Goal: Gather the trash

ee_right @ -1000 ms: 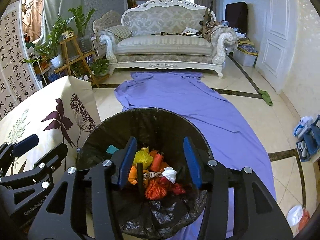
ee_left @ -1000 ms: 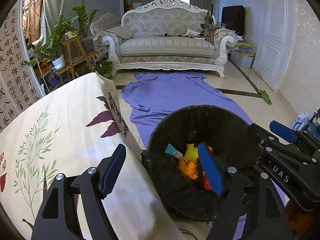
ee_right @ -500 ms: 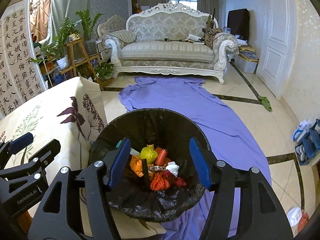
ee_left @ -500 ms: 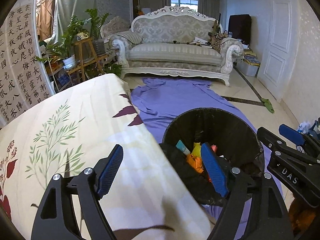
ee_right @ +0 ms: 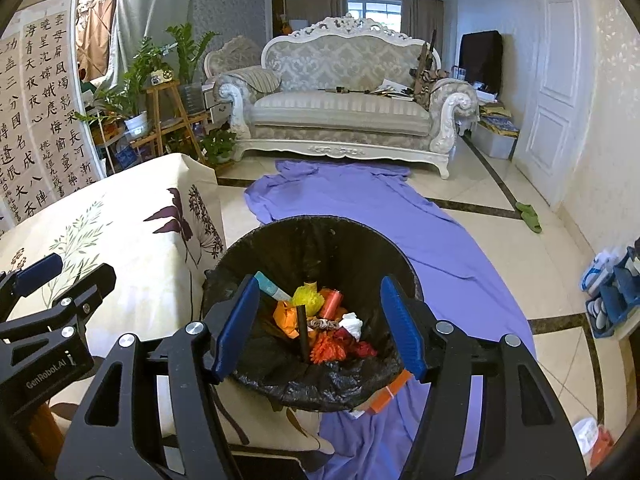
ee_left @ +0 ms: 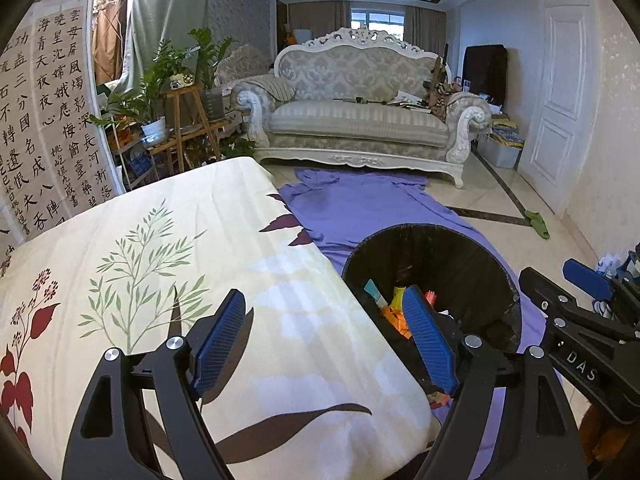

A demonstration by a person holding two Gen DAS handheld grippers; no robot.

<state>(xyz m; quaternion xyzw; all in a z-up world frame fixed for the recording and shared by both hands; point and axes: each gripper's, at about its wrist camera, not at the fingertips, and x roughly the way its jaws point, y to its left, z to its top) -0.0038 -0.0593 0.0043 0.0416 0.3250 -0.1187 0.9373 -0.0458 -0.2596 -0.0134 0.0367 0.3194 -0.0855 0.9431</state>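
Covering floor tiles [ee_right: 500,184] — purple cloth [ee_right: 400,216]

The left tool [ee_left: 324,344] and right tool [ee_right: 320,324] had black frames with blue ribbed pads. The surface [ee_left: 168,264] wore a cream cloth printed with green sprigs, dark red leaves and plum-purple flowers. The bin [ee_right: 320,240] was lined with a black bag and held yellow, orange, red and white scraps, plus what seemed a teal-tipped tube [ee_right: 270,285]. A plain violet sheet [ee_right: 440,240] lay on the cream floor tiles [ee_right: 560,344], which carried dark border strips. The sofa [ee_right: 344,92] was grey damask with a white carved frame.
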